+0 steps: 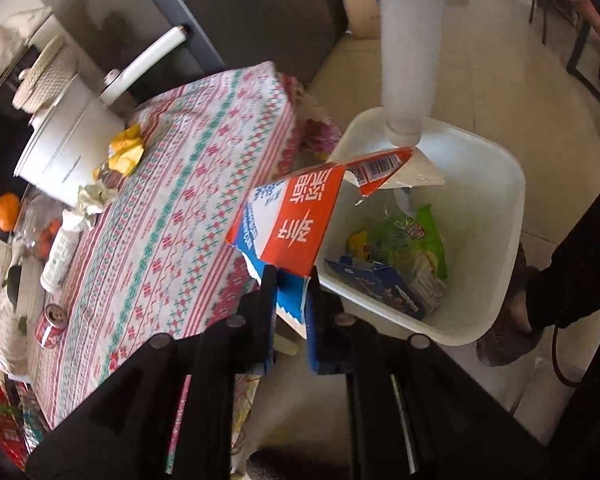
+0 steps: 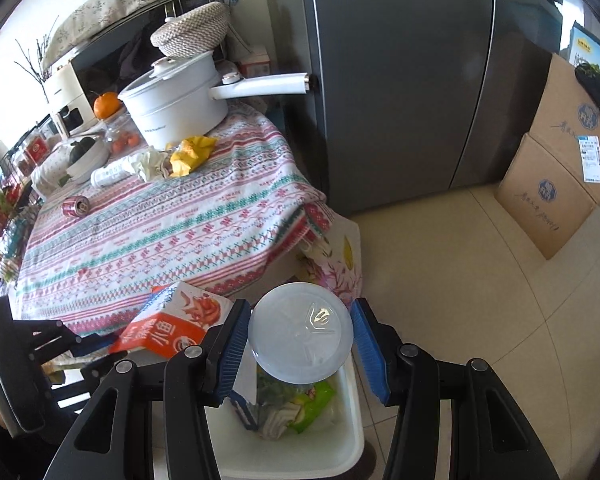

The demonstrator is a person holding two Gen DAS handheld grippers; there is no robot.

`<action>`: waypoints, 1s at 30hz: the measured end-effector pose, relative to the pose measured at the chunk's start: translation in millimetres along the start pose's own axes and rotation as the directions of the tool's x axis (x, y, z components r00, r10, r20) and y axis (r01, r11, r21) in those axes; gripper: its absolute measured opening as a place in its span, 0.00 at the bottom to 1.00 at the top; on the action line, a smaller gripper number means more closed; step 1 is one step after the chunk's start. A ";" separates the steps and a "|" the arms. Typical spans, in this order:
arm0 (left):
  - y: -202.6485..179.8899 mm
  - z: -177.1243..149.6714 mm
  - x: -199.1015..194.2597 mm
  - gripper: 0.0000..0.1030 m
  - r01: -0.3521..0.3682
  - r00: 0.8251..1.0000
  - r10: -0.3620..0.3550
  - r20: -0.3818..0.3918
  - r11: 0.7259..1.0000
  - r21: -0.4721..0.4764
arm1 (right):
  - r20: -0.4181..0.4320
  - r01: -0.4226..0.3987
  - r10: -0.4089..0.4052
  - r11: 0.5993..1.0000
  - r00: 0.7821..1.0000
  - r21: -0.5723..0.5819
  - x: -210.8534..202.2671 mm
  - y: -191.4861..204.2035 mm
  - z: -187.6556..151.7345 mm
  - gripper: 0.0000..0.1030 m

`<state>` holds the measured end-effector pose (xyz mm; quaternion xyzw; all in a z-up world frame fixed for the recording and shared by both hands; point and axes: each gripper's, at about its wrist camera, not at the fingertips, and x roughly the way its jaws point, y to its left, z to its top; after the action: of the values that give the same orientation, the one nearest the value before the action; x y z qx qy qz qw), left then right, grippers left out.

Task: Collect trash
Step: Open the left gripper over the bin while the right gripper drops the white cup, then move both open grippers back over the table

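The surface under the red, green and white patterned tablecloth (image 2: 172,232) stood beside the white rectangular plastic trash bin (image 1: 496,240) on the tiled floor. The bin already held a green snack wrapper (image 1: 432,236) and a blue printed carton (image 1: 384,284), so part of the collecting looked done.

On the cloth stood the white electric pot with a long handle (image 2: 176,108), which was not trash.

The translucent white plastic bottle (image 1: 410,52) hung neck-down over the bin. In the right wrist view its round base (image 2: 302,332) filled the gap between the blue pads, and neither pad (image 2: 366,340) clearly touched it, so the right tool (image 2: 300,346) stood wide; whether the bottle had been let go or was only loosely cradled could not be told.

The left tool (image 1: 290,308) was closed on the lower edge of the torn orange, white and blue cardboard carton (image 1: 296,224), held at the bin's rim, partly above the opening.

Still on the cloth lay, as far as the views showed, 4 pieces: a small white plastic bottle on its side (image 2: 108,176), a crumpled yellow wrapper (image 2: 192,154), a crumpled pale paper wad (image 2: 150,166) and a red drink can on its side (image 2: 76,206). By that count, the task seemed roughly half finished, with the 2 held items about to go in.
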<state>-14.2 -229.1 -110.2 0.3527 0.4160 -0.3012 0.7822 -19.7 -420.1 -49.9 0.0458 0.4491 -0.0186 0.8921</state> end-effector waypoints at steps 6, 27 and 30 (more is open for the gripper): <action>-17.5 5.9 1.6 0.22 0.062 0.998 -0.063 0.012 0.997 0.046 | -0.022 0.006 -0.006 1.000 1.000 -0.002 4.0 -3.6 -4.8 0.51; 22.9 -11.0 -6.1 0.69 0.027 1.000 -0.027 0.000 0.995 -0.094 | -0.152 -0.017 0.006 0.997 0.988 -0.069 31.1 24.3 -13.7 0.52; 31.2 -14.9 -6.6 0.69 0.026 1.000 -0.028 -0.011 0.992 -0.126 | -0.175 -0.019 0.006 0.997 0.985 -0.070 35.8 27.4 -13.7 0.52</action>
<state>0.1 -198.2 -101.1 0.2989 0.4438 -0.2827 0.7961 -7.2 -391.2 -85.0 0.0181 0.5257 0.0073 0.8505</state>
